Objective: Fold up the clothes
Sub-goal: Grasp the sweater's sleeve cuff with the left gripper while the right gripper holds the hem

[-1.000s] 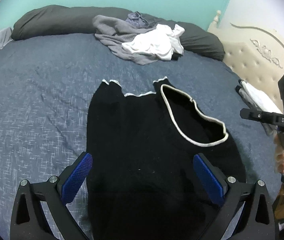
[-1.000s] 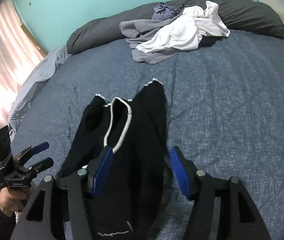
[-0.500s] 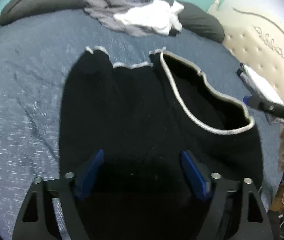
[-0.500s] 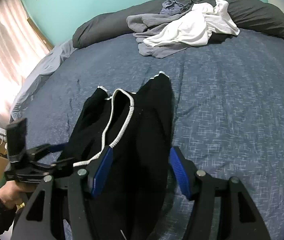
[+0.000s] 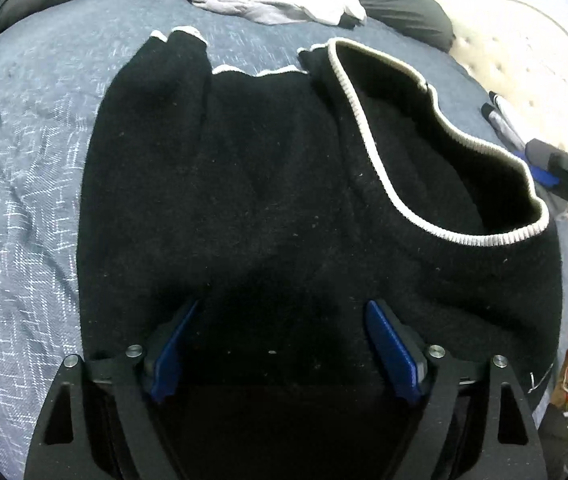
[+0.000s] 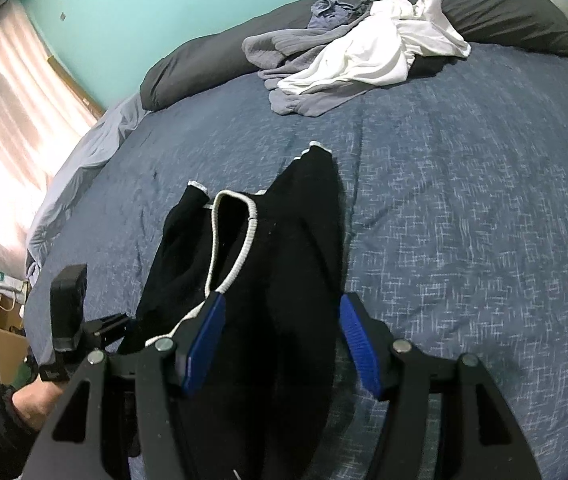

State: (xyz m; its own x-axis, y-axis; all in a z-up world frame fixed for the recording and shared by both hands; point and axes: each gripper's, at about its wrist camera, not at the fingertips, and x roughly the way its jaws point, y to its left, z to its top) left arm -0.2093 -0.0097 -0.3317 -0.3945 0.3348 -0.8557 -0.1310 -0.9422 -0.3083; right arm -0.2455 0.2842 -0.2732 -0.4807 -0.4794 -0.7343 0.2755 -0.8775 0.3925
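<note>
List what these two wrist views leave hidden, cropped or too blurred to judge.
- Near hem of the black knit sweater with white ribbed trim: hidden behind the left gripper in the left wrist view and behind the right gripper in the right wrist view.
- Pad contact with the cloth: not clear in either view.
- Heap of grey and white clothes: cropped by the top edge in the left wrist view.
- Small striped item beside the headboard: too blurred to identify.

left gripper (image 5: 280,344) points steeply down at six o'clock, blue pads (image 5: 391,354) set wide, jaws opening. right gripper (image 6: 280,344) tilts down, jaws parted, not pressing. a hand (image 6: 34,402) in a dark sleeve sits at eight o'clock.
</note>
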